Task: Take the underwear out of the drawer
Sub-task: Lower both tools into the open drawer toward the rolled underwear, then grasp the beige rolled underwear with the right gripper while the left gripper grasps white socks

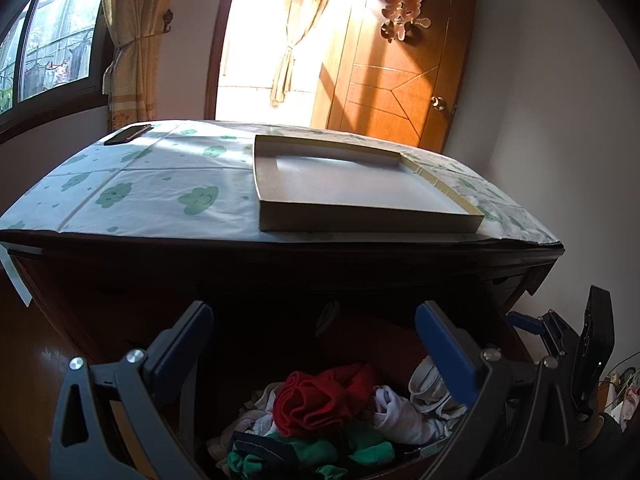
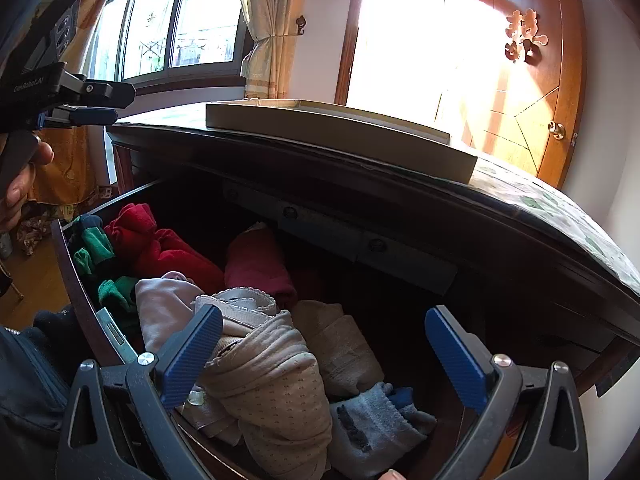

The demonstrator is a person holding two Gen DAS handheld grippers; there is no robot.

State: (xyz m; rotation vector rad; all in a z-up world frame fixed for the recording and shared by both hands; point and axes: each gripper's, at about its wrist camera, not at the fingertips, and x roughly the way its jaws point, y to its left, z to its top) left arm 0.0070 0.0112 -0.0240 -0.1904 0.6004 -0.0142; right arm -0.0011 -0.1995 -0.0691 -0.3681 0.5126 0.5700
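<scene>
The left gripper (image 1: 314, 344) is wide open and holds nothing. Its two blue pads (image 1: 444, 354) stand far apart above the open drawer (image 2: 74, 276). Just below and between the fingers lies a red rolled cloth (image 1: 320, 400). Under it, nearer to the gripper, there are green pieces (image 1: 360, 450), and to the right of the red one some white pieces (image 1: 404, 412) touch the right finger. Ahead of this gripper and higher is the top of the dresser, covered with a cloth with green clouds (image 1: 160, 192). A flat open box (image 1: 360, 188) lies on it, and a dark phone (image 1: 128, 134) rests at its far left corner.

The right gripper (image 2: 324, 350) is also wide open and empty. It hangs over the right part of the same drawer. Between its fingers, close to the left pad, is a beige dotted underwear (image 2: 272, 392), bunched up, with a lace edge at its top. Just to the right of it lies a grey-blue piece (image 2: 372, 420), and beyond it a beige folded one (image 2: 340, 344). Further ahead is a dark red folded cloth (image 2: 256, 264). At the far left of this view a hand (image 2: 24, 184) holds the other gripper, near the left wall of the drawer.

The underwear is all inside the drawer; neither gripper touches it firmly.
</scene>
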